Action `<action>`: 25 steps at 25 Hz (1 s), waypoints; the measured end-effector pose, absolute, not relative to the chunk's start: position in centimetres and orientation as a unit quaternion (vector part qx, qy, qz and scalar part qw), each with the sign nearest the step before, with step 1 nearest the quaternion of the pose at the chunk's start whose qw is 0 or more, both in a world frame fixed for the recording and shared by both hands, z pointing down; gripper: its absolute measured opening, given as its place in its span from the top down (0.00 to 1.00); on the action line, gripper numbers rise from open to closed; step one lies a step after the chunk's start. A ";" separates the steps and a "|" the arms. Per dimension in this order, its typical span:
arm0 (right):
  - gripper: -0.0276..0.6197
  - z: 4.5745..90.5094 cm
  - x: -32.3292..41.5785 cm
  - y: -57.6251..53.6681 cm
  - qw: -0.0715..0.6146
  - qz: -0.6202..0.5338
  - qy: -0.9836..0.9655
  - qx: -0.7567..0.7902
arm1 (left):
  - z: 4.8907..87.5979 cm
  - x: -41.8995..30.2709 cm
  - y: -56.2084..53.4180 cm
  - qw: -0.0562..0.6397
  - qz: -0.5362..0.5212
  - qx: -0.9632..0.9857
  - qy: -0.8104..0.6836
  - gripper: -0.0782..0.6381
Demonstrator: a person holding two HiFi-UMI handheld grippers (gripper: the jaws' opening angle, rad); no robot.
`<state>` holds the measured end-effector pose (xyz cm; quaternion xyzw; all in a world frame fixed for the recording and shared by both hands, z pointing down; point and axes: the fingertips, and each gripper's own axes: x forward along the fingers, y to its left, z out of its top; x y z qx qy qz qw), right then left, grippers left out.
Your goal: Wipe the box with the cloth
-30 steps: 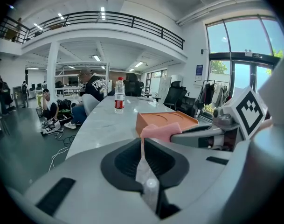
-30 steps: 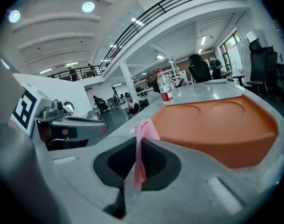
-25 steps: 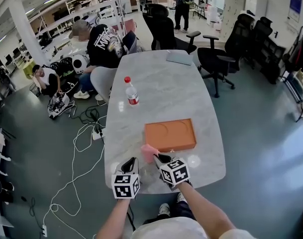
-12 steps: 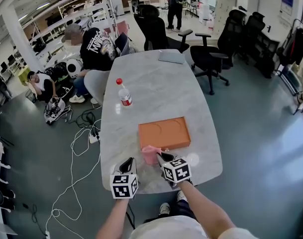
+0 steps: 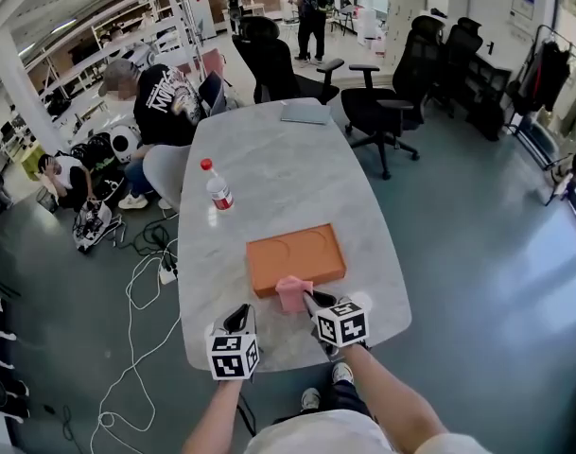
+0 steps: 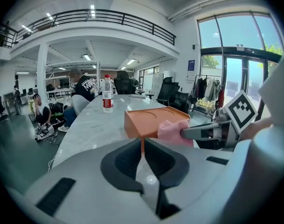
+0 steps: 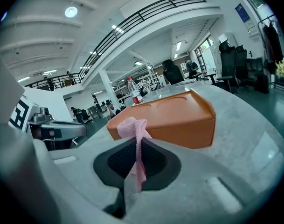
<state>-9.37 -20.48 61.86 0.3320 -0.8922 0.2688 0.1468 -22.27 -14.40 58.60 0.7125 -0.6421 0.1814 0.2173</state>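
1. Table (image 5: 269, 159): long, pale, marbled top with rounded ends. It runs away from me, and everything below sits on or over it.

2. Office chairs (image 5: 387, 88): black, standing along the far right side and the far end of the table.

3. Box (image 5: 295, 258): orange, flat and rectangular, with round hollows pressed into its top. It lies flat on the near half of the table, just beyond my tongs.

4. My right tongs (image 5: 311, 301): over the near table edge, pointing at the box. The jaws are clamped on the cloth.

5. My left tongs (image 5: 242, 315): beside the right pair, over the near left edge of the table and apart from the box. The jaws are closed together with nothing between them.

6. Bottle (image 5: 215, 187): clear plastic with a red cap and red label. It stands upright near the left edge, well beyond the box.

7. Cloth (image 5: 292, 293): pink and bunched, pinched in my right jaws with a tail hanging down. It is held at the box's near edge; I cannot tell whether it touches.
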 end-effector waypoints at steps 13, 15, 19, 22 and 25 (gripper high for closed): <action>0.93 62.3 -2.9 -22.2 0.144 0.273 -0.870 0.384 | 58.7 -19.1 -15.6 0.213 0.189 0.732 -0.619 0.85; 0.93 62.4 -1.8 -22.6 0.145 0.272 -0.867 0.392 | 58.7 -18.7 -15.8 0.211 0.191 0.734 -0.617 0.85; 0.93 62.5 0.5 -23.2 0.146 0.271 -0.859 0.410 | 58.7 -18.1 -15.9 0.209 0.195 0.736 -0.614 0.85; 0.93 62.4 2.1 -23.6 0.143 0.279 -0.850 0.423 | 58.6 -17.7 -16.0 0.209 0.197 0.737 -0.612 0.85; 0.93 62.2 3.1 -23.7 0.138 0.283 -0.847 0.429 | 58.7 -17.1 -16.1 0.209 0.199 0.740 -0.607 0.85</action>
